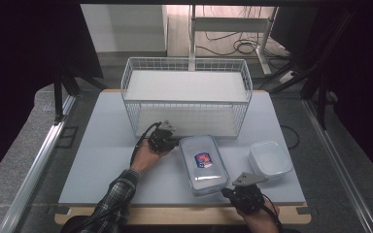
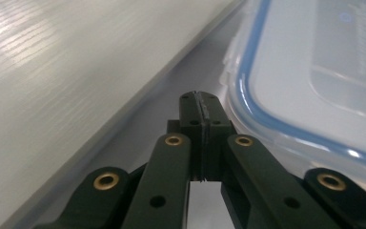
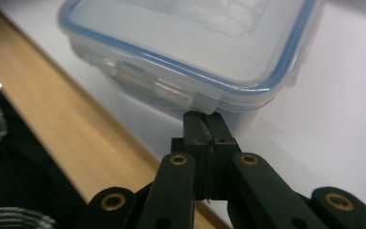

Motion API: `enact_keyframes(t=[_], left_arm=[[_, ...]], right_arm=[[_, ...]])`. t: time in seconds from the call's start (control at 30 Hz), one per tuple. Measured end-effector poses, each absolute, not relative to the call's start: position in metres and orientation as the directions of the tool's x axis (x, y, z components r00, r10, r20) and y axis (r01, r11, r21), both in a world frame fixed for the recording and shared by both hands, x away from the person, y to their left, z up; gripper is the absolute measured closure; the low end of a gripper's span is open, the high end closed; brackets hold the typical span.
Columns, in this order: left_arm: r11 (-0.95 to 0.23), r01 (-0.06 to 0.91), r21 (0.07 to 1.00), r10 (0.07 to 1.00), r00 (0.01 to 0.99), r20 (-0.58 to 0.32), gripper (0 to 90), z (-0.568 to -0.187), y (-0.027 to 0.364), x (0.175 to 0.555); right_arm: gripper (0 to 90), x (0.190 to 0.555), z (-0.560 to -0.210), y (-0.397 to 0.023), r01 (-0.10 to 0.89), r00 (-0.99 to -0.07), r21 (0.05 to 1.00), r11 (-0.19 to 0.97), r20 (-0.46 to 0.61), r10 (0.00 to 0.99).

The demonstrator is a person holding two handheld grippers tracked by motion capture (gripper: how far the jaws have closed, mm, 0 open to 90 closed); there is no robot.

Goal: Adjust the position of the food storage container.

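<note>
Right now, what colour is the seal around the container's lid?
Blue, on the container lid; clearest in the right gripper view.

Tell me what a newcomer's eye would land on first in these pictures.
The clear rectangular plastic box with a blue-sealed lid and a red and blue label lies at the middle of the pale grey table, with the shut left gripper at its far left corner and the shut right gripper at its near right corner. Behind it stands a white wire basket; to its right, a small open white tub.

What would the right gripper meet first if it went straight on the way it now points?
Probably the lidded box: the right gripper, shut, points at the latch flap on the box's near end, its tips just under the flap. Whether they already touch is unclear.
</note>
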State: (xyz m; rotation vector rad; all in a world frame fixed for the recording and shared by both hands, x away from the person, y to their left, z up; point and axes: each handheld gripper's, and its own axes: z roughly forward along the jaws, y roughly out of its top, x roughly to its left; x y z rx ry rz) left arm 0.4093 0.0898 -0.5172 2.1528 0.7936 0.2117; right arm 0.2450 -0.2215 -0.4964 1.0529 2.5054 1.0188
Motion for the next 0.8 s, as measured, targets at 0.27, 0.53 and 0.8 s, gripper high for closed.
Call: enact_keyframes(t=[0.27,0.53,0.8], left_arm=[[-0.425,0.472,0.773,0.617,0.775,-0.134,90.0,-0.513,0.095,0.416],[-0.411,0.499,0.763,0.596,0.780,-0.189,90.0,-0.513,0.096,0.419],[-0.405,0.520,0.752,0.605,0.769,-0.206,90.0,-0.512,0.096,0.406]], right_arm=[[89.4,0.260,-0.495,-0.241,0.561,-0.646,0.700,0.443,0.035,0.763],[89.4,0.267,-0.496,-0.244,0.573,-0.629,0.701,0.424,0.044,0.777],[89.4,0.279,-0.501,-0.246,0.592,-0.609,0.675,0.440,0.017,0.793]])
